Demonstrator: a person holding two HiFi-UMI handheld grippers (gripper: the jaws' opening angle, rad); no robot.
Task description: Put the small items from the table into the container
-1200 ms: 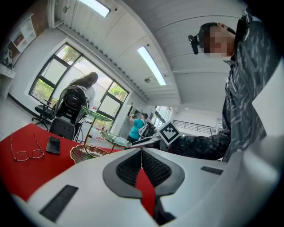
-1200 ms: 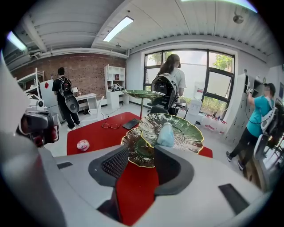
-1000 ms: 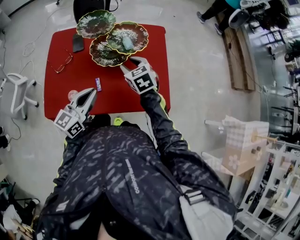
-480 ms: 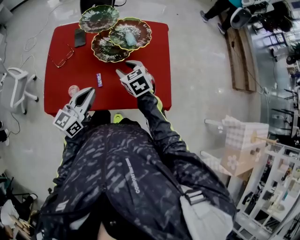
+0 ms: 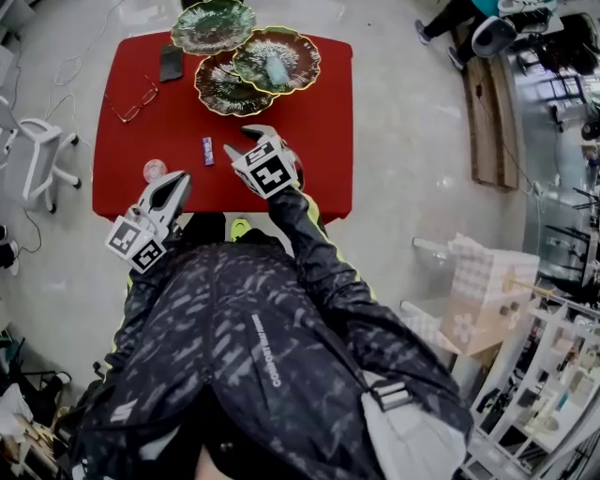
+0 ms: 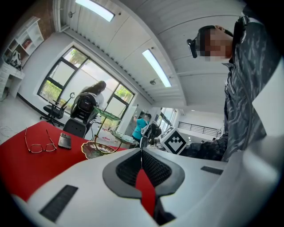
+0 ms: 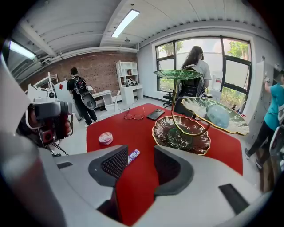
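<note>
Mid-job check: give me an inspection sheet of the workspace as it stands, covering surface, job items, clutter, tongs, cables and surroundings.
Surface: red table, its right side mostly bare.
Job's things: tiered dish stand at the far edge, with a pale item already in one dish; purple packet and round pink tin lie on the table.
Clutter: glasses and phone near the far left corner.
Grippers: left tongs shut, empty, beside the tin; right tongs open, nothing between them, near the packet.
Cables: thin cable on the floor left of the table.
Surroundings: white chair on the left; checked bag and shelves on the right; a person beyond.
</note>
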